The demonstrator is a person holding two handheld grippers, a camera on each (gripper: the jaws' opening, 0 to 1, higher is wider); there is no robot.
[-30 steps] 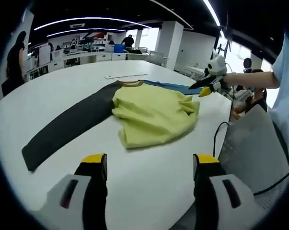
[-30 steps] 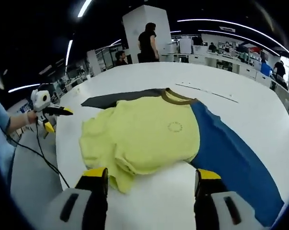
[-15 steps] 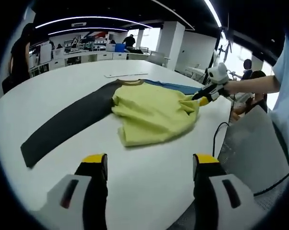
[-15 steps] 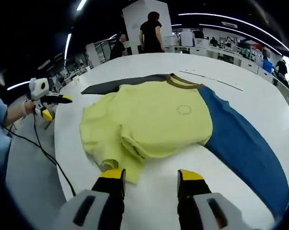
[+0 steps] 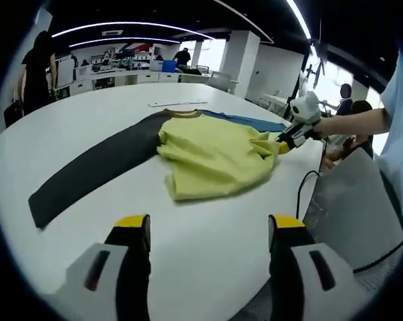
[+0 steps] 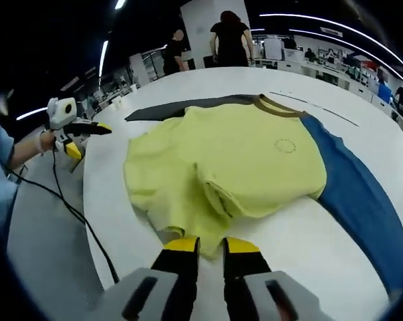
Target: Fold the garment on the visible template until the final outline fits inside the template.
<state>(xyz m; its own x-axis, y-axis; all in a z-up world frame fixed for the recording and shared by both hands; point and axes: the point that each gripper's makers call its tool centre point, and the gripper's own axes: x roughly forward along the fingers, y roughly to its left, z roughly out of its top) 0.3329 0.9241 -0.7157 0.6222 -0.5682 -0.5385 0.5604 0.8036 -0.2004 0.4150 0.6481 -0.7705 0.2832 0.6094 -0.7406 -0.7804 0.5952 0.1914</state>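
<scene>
A long-sleeved garment lies on the white table (image 5: 201, 267). Its yellow body (image 5: 214, 157) is bunched and partly folded. A dark grey sleeve (image 5: 87, 170) stretches out to one side and a blue sleeve (image 6: 358, 200) to the other. My right gripper (image 6: 211, 245) is down at the crumpled yellow hem (image 6: 188, 217), its jaws drawn close together on the cloth. In the left gripper view this right gripper (image 5: 285, 142) touches the hem's far corner. My left gripper (image 5: 209, 226) stands open over bare table, short of the garment. It also appears as the left gripper (image 6: 86, 138) beyond the table's rim.
A thin pale strip (image 5: 176, 103) lies on the table past the brown collar (image 6: 280, 107). A black cable (image 6: 74, 214) hangs off the table's edge by the person's hand. People stand by desks and a white pillar (image 6: 201, 27) far behind.
My right gripper has dropped forward onto the yellow hem and its jaws have gone from wide open to nearly together. The left gripper has hardly moved.
</scene>
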